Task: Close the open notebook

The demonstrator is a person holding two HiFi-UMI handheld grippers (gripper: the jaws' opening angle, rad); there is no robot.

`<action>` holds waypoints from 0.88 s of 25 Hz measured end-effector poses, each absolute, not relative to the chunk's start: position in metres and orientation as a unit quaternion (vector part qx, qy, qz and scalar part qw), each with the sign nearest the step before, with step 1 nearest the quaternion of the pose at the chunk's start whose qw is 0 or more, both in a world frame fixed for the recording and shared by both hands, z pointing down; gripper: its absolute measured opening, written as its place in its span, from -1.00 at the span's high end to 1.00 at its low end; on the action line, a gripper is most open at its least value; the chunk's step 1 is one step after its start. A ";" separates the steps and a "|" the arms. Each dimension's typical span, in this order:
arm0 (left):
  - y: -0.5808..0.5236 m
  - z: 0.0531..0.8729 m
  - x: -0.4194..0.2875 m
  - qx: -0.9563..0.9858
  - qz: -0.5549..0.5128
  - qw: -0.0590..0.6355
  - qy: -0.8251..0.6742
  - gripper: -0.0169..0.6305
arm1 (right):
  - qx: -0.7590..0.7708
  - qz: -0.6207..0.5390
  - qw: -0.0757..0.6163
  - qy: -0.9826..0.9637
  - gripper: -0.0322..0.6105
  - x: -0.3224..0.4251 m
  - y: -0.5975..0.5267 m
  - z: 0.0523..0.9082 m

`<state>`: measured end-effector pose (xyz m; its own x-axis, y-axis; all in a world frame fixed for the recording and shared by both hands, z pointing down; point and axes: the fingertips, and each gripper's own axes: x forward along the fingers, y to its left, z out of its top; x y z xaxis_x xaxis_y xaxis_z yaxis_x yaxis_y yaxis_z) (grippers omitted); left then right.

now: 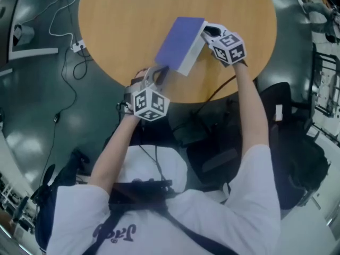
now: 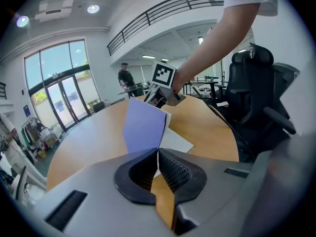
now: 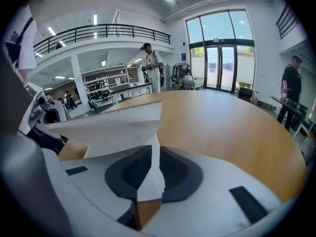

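Observation:
The notebook (image 1: 179, 42) lies near the front edge of the round wooden table (image 1: 122, 20), its blue cover tilted up over white pages. My left gripper (image 1: 159, 74) is shut on the cover's near corner. In the left gripper view the blue cover (image 2: 143, 127) rises from the closed left gripper (image 2: 158, 154), with a white page (image 2: 175, 142) beneath. My right gripper (image 1: 208, 32) is at the notebook's far right side, shut on white pages. In the right gripper view a sheaf of pages (image 3: 113, 127) runs out from the right gripper (image 3: 150, 168).
A black cable (image 1: 218, 92) hangs over the table's near edge. White cables and a plug (image 1: 77, 47) lie on the floor at left. A black office chair (image 1: 297, 158) stands at right. People stand far off in the hall (image 3: 153, 65).

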<state>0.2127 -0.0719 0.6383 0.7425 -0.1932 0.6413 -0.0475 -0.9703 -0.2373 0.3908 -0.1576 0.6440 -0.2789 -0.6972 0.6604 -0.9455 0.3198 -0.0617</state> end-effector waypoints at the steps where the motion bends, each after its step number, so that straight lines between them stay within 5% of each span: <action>1: -0.069 0.640 0.214 -0.927 -0.355 0.103 0.060 0.87 | 0.538 0.231 0.273 -0.763 0.70 0.394 -0.152 0.646; 17: -0.039 0.656 0.235 -0.924 -0.375 0.070 -0.017 0.87 | 0.601 0.272 0.233 -0.715 0.70 0.415 -0.086 0.654; 22: -0.044 0.650 0.240 -0.934 -0.357 0.014 -0.013 0.87 | 0.625 0.281 0.195 -0.702 0.70 0.407 -0.076 0.645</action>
